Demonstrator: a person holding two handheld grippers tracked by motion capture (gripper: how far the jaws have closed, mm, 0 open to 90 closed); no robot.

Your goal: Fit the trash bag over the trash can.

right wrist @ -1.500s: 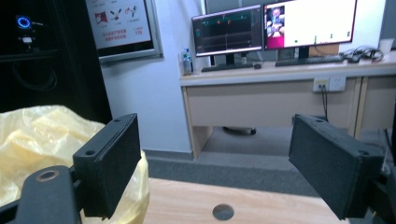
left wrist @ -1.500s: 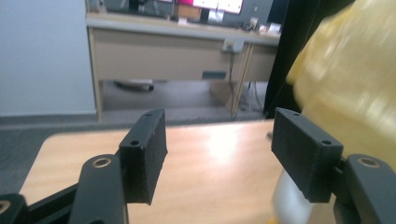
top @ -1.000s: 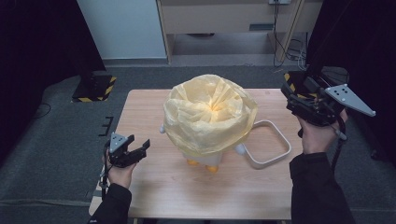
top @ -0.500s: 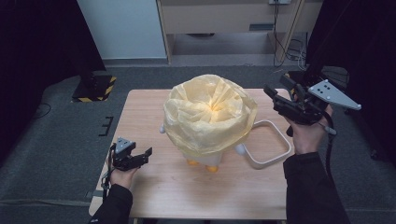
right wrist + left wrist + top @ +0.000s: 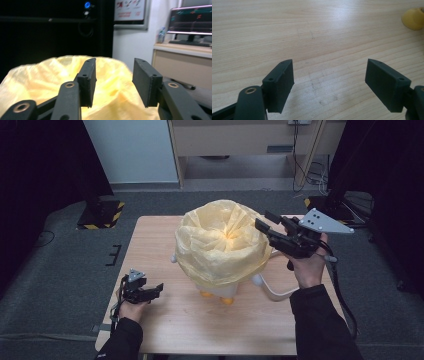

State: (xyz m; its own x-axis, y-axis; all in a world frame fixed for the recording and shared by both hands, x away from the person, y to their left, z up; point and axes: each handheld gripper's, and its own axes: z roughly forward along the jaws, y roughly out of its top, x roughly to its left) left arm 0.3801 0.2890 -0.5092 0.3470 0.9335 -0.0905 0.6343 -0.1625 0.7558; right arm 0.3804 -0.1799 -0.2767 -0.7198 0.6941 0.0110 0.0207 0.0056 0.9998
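A yellow plastic bag (image 5: 220, 245) lines a white bin with orange feet (image 5: 226, 300) in the middle of the wooden table (image 5: 200, 325). My right gripper (image 5: 264, 222) is open, held just right of the bag's rim at its top, jaws pointing left at it. In the right gripper view the bag (image 5: 50, 82) bulges below and behind the open gripper (image 5: 113, 82), nothing between the jaws. My left gripper (image 5: 159, 288) rests low over the table's front left, open and empty. In the left gripper view the gripper (image 5: 329, 85) hovers over bare wood, an orange foot (image 5: 413, 18) at top right.
A white looped handle or frame (image 5: 272, 292) lies on the table right of the bin, under my right hand. The table edge (image 5: 120, 270) runs along the left. Grey floor surrounds the table, with a striped black-yellow base (image 5: 100, 215) at back left and cabinets behind.
My right gripper has swung left and down toward the bag's rim. The left gripper has dropped nearer the front of the table and turned toward the bin.
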